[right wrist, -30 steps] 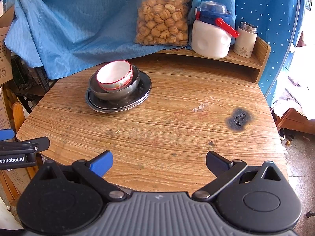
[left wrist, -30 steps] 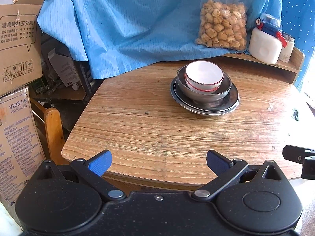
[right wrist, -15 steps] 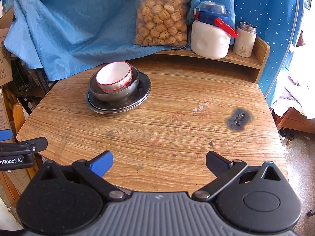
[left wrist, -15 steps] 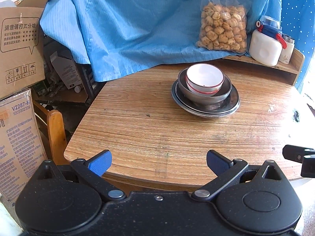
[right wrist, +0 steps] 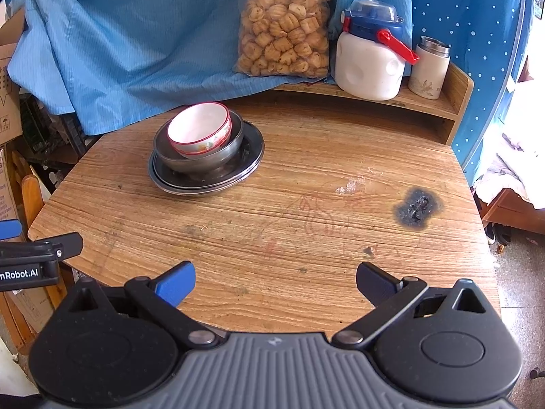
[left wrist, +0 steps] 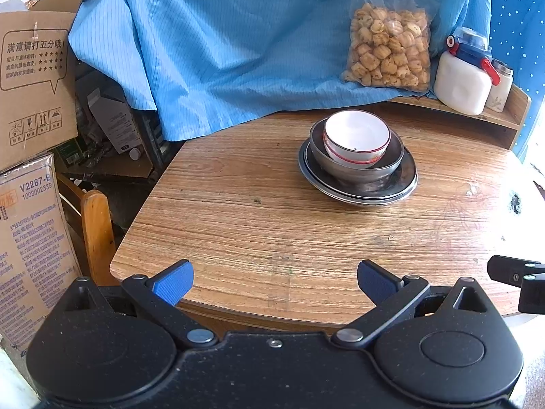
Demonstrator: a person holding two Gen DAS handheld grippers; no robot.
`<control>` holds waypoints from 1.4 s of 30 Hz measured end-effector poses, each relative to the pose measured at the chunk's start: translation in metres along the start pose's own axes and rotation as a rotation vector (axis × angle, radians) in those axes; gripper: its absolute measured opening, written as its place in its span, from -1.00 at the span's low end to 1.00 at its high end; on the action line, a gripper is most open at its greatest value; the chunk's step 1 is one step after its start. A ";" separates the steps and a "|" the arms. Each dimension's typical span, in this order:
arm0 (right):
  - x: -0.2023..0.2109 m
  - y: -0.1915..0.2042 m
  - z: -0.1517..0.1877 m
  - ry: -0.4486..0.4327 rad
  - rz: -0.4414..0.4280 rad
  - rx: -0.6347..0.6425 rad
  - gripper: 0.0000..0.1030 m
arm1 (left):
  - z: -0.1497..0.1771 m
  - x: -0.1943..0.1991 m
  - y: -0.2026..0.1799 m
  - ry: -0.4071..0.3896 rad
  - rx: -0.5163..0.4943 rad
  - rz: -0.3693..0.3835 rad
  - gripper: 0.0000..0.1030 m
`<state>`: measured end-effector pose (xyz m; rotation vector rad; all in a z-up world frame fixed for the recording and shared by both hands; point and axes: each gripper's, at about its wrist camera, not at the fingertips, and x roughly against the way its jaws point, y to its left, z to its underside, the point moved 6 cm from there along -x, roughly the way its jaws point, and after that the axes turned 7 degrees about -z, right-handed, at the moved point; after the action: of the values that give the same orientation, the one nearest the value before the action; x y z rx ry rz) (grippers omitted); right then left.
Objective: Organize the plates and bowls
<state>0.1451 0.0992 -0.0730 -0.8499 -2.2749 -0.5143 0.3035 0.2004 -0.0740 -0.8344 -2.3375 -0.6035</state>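
A white bowl with a red rim (left wrist: 356, 136) (right wrist: 199, 127) sits in a steel bowl (left wrist: 357, 165) (right wrist: 201, 160), which stands on stacked steel plates (left wrist: 405, 179) (right wrist: 252, 151) at the back of the wooden table (left wrist: 272, 221) (right wrist: 306, 204). My left gripper (left wrist: 274, 281) is open and empty over the table's near left edge. My right gripper (right wrist: 275, 281) is open and empty over the near edge, far from the stack.
A bag of biscuits (right wrist: 282, 44), a white jug with a blue lid (right wrist: 369, 58) and a small flask (right wrist: 429, 68) stand on a low shelf at the back. Cardboard boxes (left wrist: 30, 102) and a wooden chair (left wrist: 97, 231) stand left. A burn mark (right wrist: 417, 208) is on the right.
Both grippers have drawn back slightly from the stack; the left wrist view has shifted so the stack sits further right. The dishes have not moved.
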 end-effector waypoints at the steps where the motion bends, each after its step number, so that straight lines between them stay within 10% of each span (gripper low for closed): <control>1: -0.001 0.000 -0.001 0.001 -0.001 0.001 0.99 | 0.001 0.000 0.000 0.001 0.001 -0.001 0.98; 42: -0.007 0.005 -0.004 0.013 -0.039 0.029 0.99 | 0.005 0.005 0.006 0.002 0.037 -0.055 0.98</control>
<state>0.1542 0.0980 -0.0740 -0.7878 -2.2857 -0.5016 0.3022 0.2092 -0.0728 -0.7549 -2.3689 -0.5824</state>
